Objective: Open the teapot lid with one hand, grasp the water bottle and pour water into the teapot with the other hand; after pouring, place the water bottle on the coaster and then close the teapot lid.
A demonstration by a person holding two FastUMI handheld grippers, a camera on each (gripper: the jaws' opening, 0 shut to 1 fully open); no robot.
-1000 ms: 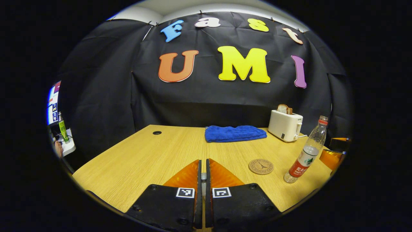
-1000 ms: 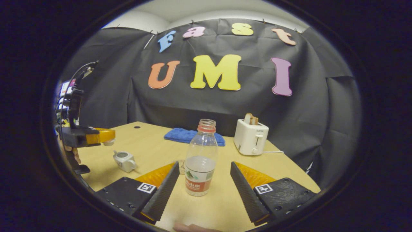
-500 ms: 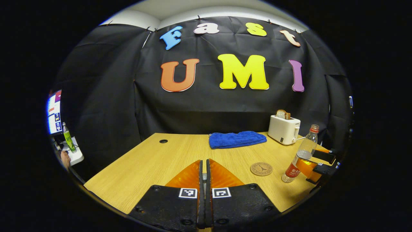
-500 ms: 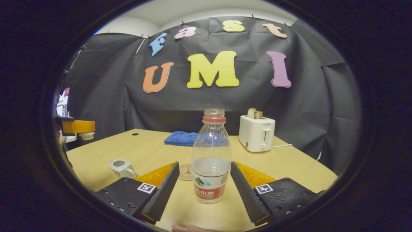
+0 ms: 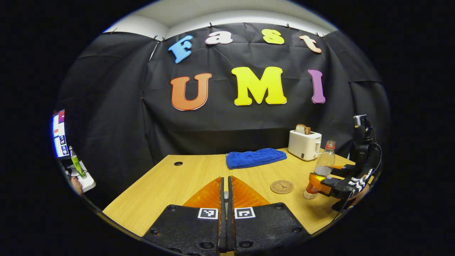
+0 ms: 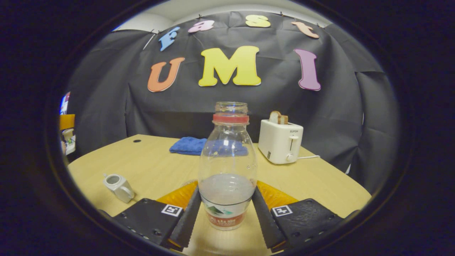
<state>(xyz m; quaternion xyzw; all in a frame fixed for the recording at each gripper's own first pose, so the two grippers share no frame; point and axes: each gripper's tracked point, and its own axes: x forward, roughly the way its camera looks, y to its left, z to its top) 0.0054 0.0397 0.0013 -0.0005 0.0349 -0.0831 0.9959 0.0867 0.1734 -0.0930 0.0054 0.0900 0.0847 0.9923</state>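
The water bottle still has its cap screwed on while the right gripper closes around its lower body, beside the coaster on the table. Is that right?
Not quite. The water bottle has no cap: the right gripper view shows its open mouth above the red neck ring. The rest holds: the right gripper has a finger on each side of its lower body, and the coaster lies beside it on the table.

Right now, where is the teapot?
In the right gripper view the teapot sits low on the left of the table, left of the bottle.

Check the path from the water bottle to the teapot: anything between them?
Nothing visible does. In the right gripper view the right tongs clamp the water bottle, and only bare table lies between it and the open teapot to the left.
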